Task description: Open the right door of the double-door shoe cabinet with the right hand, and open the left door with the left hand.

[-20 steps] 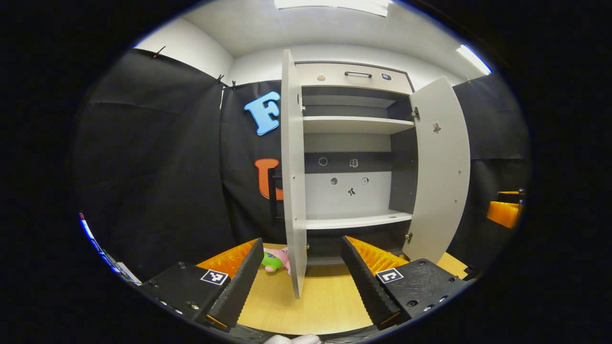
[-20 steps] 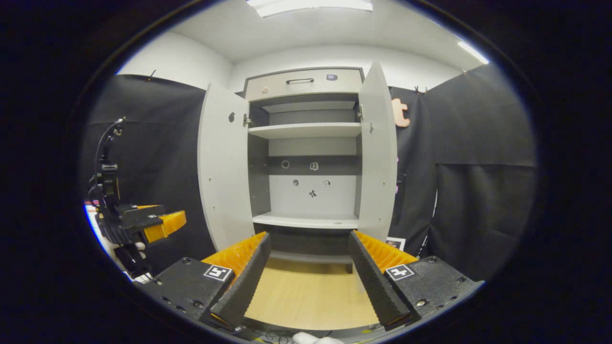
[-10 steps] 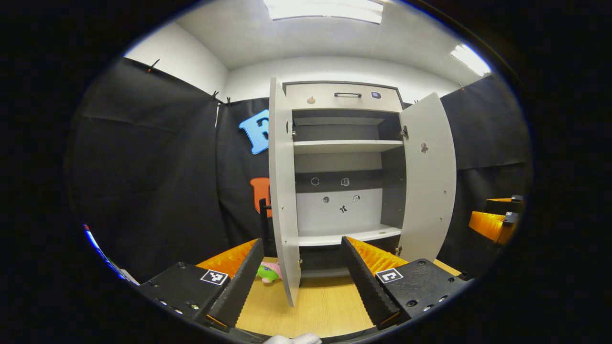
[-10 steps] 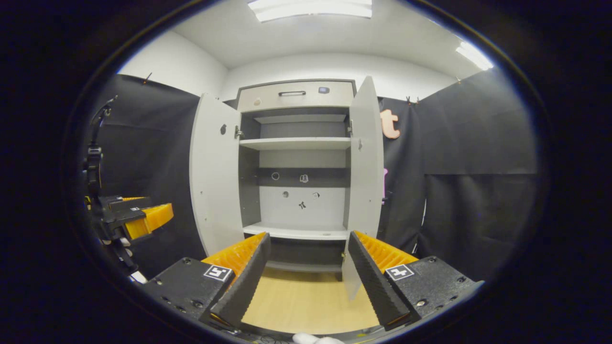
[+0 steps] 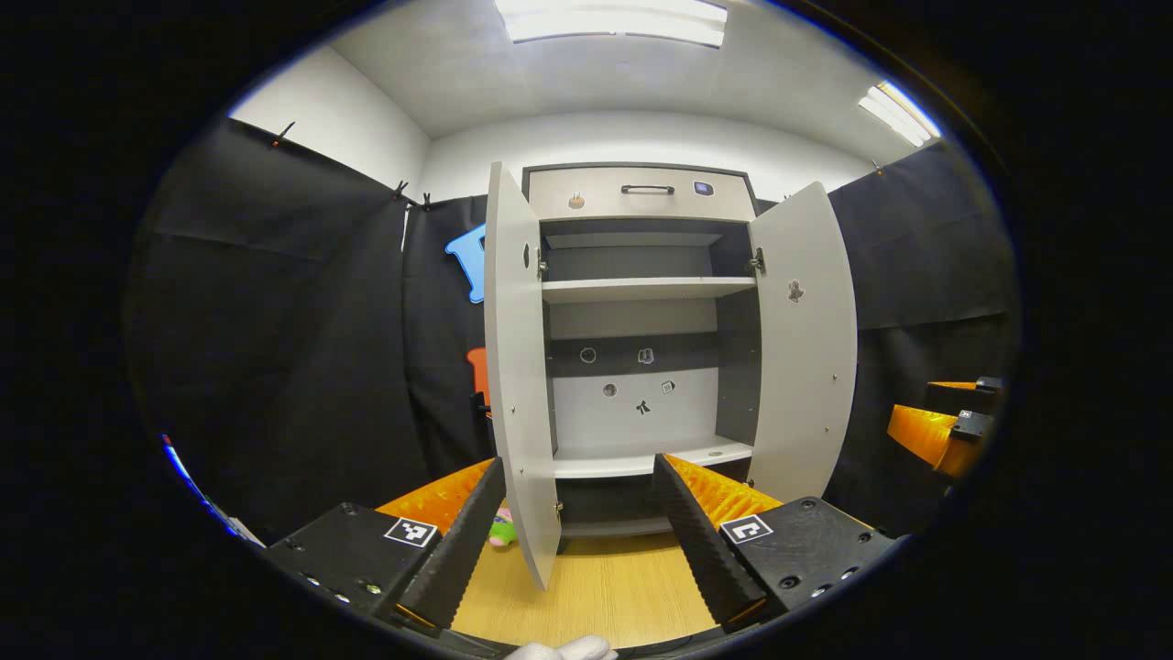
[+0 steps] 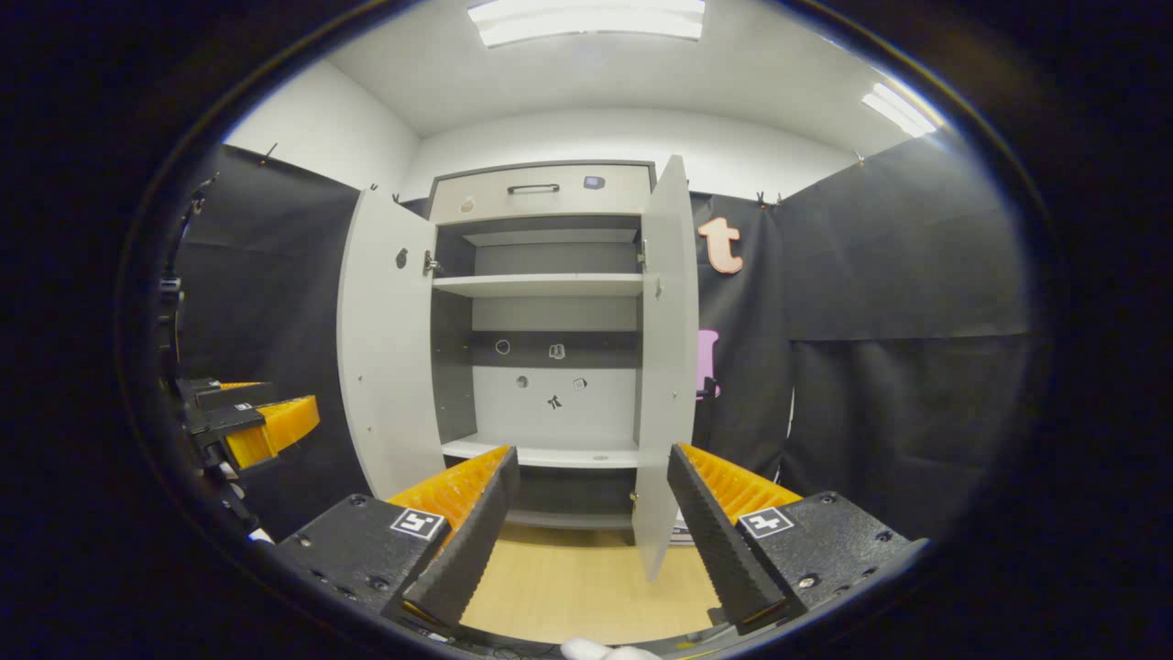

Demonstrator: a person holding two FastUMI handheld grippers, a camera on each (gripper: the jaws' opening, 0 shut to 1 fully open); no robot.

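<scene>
The grey double-door shoe cabinet point(image 5: 641, 289) stands with both doors swung out. In the left gripper view, its left door point(image 5: 518, 367) is edge-on just beyond my left gripper point(image 5: 577, 541), which is open and holds nothing. The right door point(image 5: 802, 348) hangs wide, and the right gripper point(image 5: 939, 431) shows at the far right. In the right gripper view, the right door point(image 6: 664, 367) stands edge-on ahead of my open, empty right gripper point(image 6: 591, 532). The left door point(image 6: 385, 348) is wide open, with the left gripper point(image 6: 247, 426) beside it at the left edge.
A shut drawer with a dark handle point(image 5: 646, 190) tops the cabinet. A green and pink plush toy point(image 5: 499, 530) lies on the wooden surface point(image 5: 605, 587) by the left door's foot. Black cloth walls close in both sides.
Both grippers have drawn back from the cabinet, which now looks smaller and sits lower in each view. The doors stay open; both grippers stay open and empty.
</scene>
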